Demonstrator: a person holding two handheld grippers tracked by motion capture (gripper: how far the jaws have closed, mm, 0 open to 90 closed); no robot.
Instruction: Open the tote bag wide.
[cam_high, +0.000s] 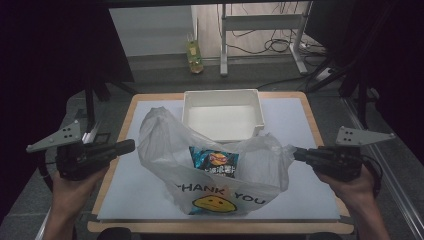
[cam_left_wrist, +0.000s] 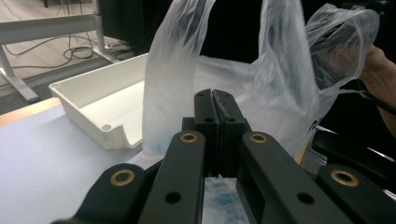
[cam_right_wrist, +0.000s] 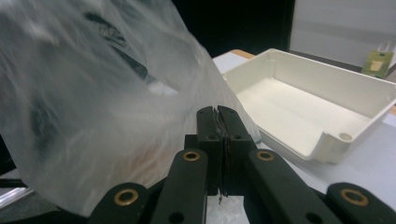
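The plastic bag (cam_high: 215, 170) stands at table centre, with the white tray (cam_high: 222, 115) at its 12 o'clock. The left gripper (cam_high: 131, 146), at the bag's 9 o'clock, is clamped shut on one handle; the right gripper (cam_high: 296, 154), at 3 o'clock, is clamped shut on the other. The film is thin, limp and slippery. The snack packet (cam_high: 216, 162) inside is probably light. Grip the handles only; the walls likely tear or slip.

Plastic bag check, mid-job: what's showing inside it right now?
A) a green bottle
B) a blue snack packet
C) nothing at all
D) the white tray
B: in the high view a blue snack packet shows in the open mouth of the plastic bag, which the left gripper and right gripper hold at either side; the white tray sits behind the bag.
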